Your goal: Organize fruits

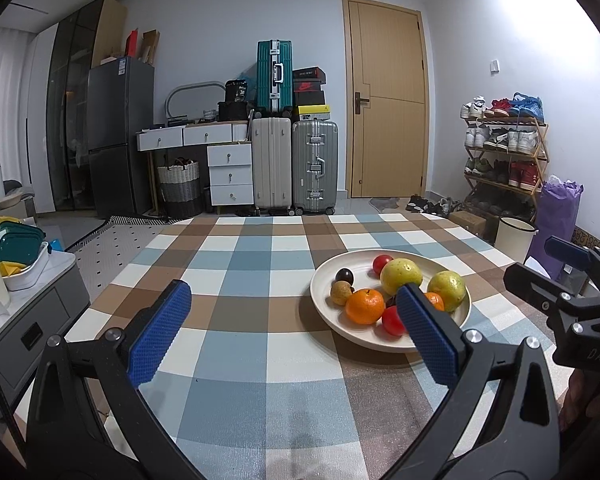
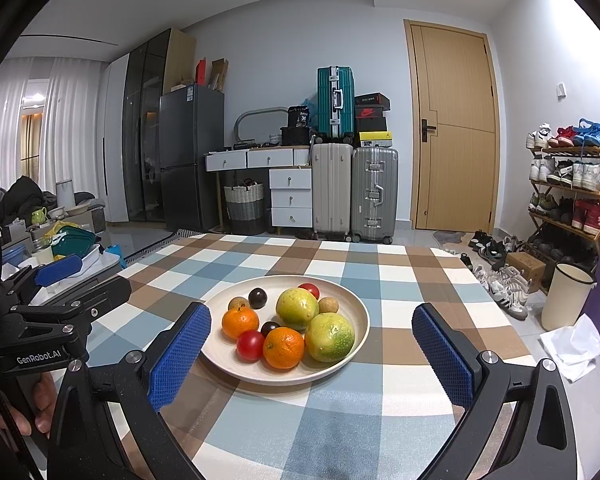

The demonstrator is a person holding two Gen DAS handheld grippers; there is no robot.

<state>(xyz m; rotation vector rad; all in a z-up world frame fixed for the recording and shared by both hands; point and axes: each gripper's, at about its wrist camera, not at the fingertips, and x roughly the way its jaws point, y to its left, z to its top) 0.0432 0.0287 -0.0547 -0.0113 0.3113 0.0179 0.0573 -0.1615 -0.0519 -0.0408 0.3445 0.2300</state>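
Nearest, the left gripper (image 1: 292,320) and right gripper (image 2: 312,344) both hang empty above the checked blue-and-brown tablecloth (image 2: 380,420), jaws spread wide. Beyond them, the shallow cream plate (image 2: 356,304) holds all the fruit: oranges (image 2: 283,347), green-yellow guavas (image 2: 330,337), red tomatoes (image 2: 250,345). Risk: packed round fruit may roll off when nudged.

Right gripper (image 2: 312,344) wide apart, empty, above checkered tablecloth (image 2: 384,280), facing cream plate (image 2: 358,312) with oranges, tomatoes, green-yellow fruits. Left gripper (image 2: 56,274) visible at left edge.
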